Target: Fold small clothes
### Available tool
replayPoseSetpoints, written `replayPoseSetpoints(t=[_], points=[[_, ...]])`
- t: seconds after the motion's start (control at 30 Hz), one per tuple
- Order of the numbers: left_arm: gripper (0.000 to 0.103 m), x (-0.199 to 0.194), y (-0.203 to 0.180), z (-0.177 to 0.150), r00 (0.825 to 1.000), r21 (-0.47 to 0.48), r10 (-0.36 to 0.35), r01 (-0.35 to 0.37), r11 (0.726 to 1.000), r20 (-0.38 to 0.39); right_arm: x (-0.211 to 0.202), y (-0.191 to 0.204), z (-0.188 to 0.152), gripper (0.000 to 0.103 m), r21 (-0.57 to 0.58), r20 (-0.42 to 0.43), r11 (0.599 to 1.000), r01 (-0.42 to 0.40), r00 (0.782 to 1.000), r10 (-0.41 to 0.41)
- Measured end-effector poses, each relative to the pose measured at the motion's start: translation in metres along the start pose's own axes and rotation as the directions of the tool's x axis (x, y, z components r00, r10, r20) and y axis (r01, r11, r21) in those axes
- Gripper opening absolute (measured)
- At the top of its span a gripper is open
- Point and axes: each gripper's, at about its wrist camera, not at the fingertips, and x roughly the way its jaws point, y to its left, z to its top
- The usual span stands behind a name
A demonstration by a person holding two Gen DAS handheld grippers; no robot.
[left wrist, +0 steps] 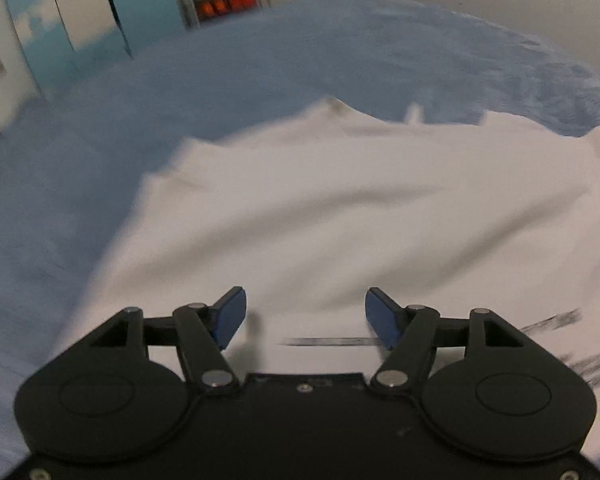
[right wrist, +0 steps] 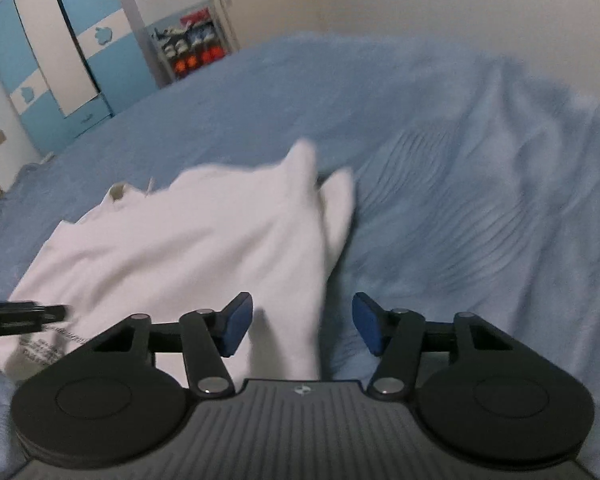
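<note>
A small white garment (left wrist: pixel 340 216) lies spread on a blue bedspread (left wrist: pixel 260 64), with dark print near its lower right. My left gripper (left wrist: pixel 305 320) is open and empty, low over the garment's near part. In the right wrist view the same garment (right wrist: pixel 204 240) lies left of centre on the bedspread (right wrist: pixel 480 200), one sleeve pointing away at its right edge. My right gripper (right wrist: pixel 302 326) is open and empty, straddling the garment's right edge. The left gripper's tip (right wrist: pixel 24 316) shows at the left edge there. Both views are blurred.
A blue and white wardrobe (right wrist: pixel 60 64) and a shelf rack with orange items (right wrist: pixel 192 44) stand beyond the bed's far left edge. A cream wall (right wrist: pixel 440 0) runs behind the bed. The bedspread is wrinkled to the right of the garment.
</note>
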Motion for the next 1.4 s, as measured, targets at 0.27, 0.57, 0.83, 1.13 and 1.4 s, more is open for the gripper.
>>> replayPoseSetpoints(t=[0.27, 0.57, 0.83, 1.13, 1.4], points=[[0.067, 0.02, 0.135, -0.006, 0.993, -0.221, -0.053, 0.029, 0.975, -0.104, 0.033, -0.026, 0.002, 0.081, 0.147, -0.108, 0.978, -0.147, 0.981, 0.163], [0.069, 0.112, 0.172, 0.054, 0.981, -0.293, -0.116, 0.067, 0.954, -0.153, 0.076, -0.02, 0.018, 0.095, 0.195, -0.109, 0.959, -0.204, 0.967, 0.228], [0.06, 0.154, 0.164, 0.075, 0.97, -0.314, -0.216, 0.172, 0.934, -0.11, 0.116, -0.004, 0.043, 0.097, 0.167, -0.13, 0.96, -0.226, 0.96, 0.249], [0.011, 0.12, 0.15, 0.063, 0.986, -0.353, -0.168, 0.163, 0.921, 0.015, 0.094, 0.011, 0.059, 0.013, 0.044, -0.081, 0.967, -0.25, 0.964, 0.253], [0.011, -0.016, 0.162, 0.06, 0.966, -0.379, -0.037, 0.136, 0.915, 0.256, 0.062, 0.026, 0.093, 0.012, 0.046, -0.022, 0.905, -0.422, 0.906, 0.424]])
